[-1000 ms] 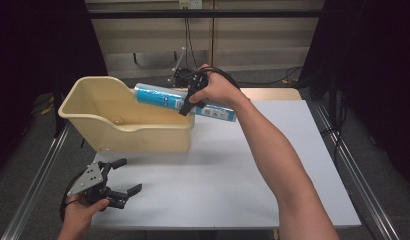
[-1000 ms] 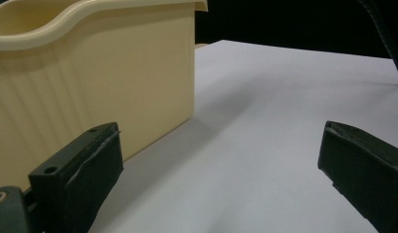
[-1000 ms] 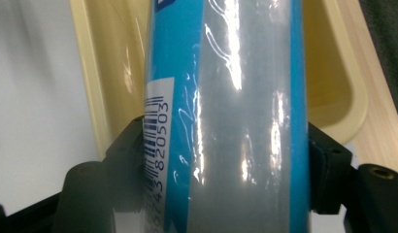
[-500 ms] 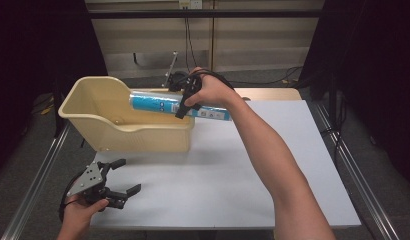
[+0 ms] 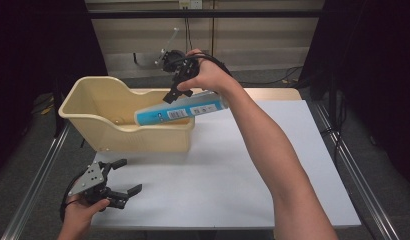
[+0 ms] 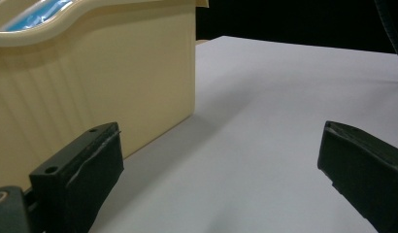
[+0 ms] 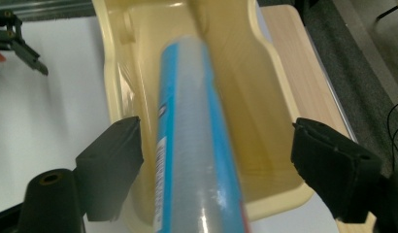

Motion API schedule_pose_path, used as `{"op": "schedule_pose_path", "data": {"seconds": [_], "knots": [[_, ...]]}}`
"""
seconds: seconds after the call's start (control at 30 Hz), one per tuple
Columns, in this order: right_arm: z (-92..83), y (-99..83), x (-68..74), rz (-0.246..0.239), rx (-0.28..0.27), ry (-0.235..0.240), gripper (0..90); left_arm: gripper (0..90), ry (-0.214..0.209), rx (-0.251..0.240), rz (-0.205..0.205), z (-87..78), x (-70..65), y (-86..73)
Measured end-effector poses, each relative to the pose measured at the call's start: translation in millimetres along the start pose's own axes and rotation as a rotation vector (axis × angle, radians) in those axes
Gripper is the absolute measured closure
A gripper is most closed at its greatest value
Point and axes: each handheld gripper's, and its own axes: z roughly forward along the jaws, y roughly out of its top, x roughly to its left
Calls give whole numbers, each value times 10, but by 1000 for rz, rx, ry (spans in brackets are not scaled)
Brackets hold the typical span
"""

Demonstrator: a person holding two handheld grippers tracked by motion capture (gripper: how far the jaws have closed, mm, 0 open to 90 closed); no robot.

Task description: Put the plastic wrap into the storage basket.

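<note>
Right tongs (image 5: 175,92) released, jaws just been opening; blue tube (image 5: 180,111) between them, pads clear of it. Tube tilted, low end inside cream basket (image 5: 100,132), high end over basket's 3 o'clock rim. Risk: tube pivots on rim, tips out onto counter (image 5: 253,165), rolls off. Left tongs (image 5: 118,192) spread wide, gripping nothing, at basket's 6 o'clock, too far to catch it.

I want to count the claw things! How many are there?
2. The left gripper rests low on the white table, near the front edge. The right gripper is up above the yellow basket, over the blue tube.
</note>
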Motion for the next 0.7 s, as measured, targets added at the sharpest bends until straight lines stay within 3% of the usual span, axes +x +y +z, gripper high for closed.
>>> {"op": "schedule_pose_path", "data": {"seconds": [0.03, 0.1, 0.17, 0.2, 0.4, 0.7], "knots": [[-28, 20, -7, 24, -19, 17, 130, 24, 9, 4, -1, -3, -3, -1], [-43, 29, -12, 26, -27, 13, 116, 24, 2, 7, -2, -13, 5, -2], [-72, 13, -38, 40, -23, -39, 77, 24, 12, 13, 9, -26, 10, -9], [-83, -11, -57, 53, -15, -32, 76, 24, 15, 5, 2, -25, 5, -14], [-148, -187, -89, 84, -44, -17, 60, 24, 5, 8, 3, -11, -3, -10], [-362, -516, -104, 130, -118, -48, 52, 24, 18, 16, 3, -11, -17, -10]]}}
